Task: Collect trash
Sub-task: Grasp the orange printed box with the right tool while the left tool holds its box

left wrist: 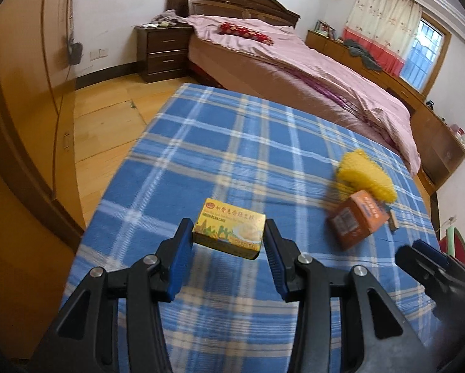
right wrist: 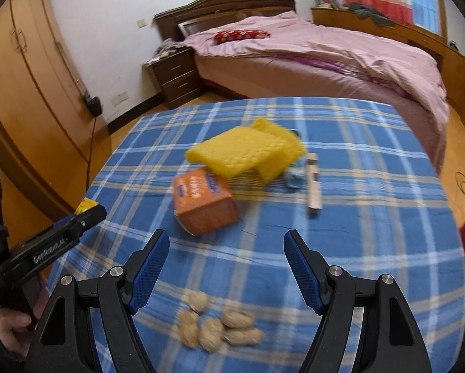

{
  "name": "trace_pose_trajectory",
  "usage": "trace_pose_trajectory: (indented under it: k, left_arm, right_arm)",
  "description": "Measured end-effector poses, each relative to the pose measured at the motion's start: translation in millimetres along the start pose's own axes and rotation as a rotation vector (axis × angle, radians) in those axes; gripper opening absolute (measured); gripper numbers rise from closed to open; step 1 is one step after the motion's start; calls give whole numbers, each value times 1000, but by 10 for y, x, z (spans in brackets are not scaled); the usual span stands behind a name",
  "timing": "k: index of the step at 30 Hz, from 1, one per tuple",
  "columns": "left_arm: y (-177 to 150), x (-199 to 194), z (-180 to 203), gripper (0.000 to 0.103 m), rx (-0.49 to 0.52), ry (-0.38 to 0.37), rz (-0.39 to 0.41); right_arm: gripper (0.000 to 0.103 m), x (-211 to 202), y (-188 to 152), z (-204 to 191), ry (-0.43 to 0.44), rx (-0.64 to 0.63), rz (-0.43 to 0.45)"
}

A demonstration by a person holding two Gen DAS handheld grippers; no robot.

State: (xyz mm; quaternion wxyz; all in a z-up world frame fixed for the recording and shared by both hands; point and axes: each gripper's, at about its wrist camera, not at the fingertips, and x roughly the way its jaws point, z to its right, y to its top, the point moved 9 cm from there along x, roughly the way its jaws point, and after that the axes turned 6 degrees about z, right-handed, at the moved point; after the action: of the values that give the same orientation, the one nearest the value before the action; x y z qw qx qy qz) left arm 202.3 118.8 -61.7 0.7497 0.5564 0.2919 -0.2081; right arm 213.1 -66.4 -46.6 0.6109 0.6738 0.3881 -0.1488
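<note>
A yellow green-bean-cake box (left wrist: 229, 228) lies on the blue plaid cloth (left wrist: 232, 143). My left gripper (left wrist: 227, 233) is open, one finger on each side of the box, with small gaps to it. An orange box (right wrist: 203, 203) lies tilted in front of my right gripper (right wrist: 226, 242), which is open and empty above the cloth. Several peanut shells (right wrist: 215, 324) lie between and below its fingers. The orange box also shows in the left wrist view (left wrist: 356, 220). The left gripper (right wrist: 86, 214) shows at the left edge of the right wrist view, with a corner of the yellow box.
Yellow sponges (right wrist: 248, 150) lie stacked behind the orange box, with a wooden stick (right wrist: 314, 186) and a small blue item to their right. A pink bed (left wrist: 294, 71), a dark nightstand (left wrist: 165, 51) and a wooden wardrobe (left wrist: 21, 124) surround the table.
</note>
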Motion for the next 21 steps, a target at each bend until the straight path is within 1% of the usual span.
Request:
trace_pose_trajectory:
  k: [7, 15, 19, 20, 21]
  left_arm:
    - [-43, -17, -170, 46, -36, 12, -3]
    - [-64, -19, -193, 46, -44, 0, -6]
    - [-70, -15, -176, 46, -41, 0, -8]
    - [-70, -15, -175, 46, -41, -1, -9]
    - [-72, -12, -166, 46, -41, -2, -10]
  right_arm:
    - [77, 297, 63, -146, -16, -48, -21]
    - [77, 487, 92, -194, -60, -118, -31]
    - [77, 535, 102, -159, -61, -93, -33]
    - [73, 538, 101, -145, -61, -86, -34]
    - [57, 537, 97, -133, -59, -81, -35]
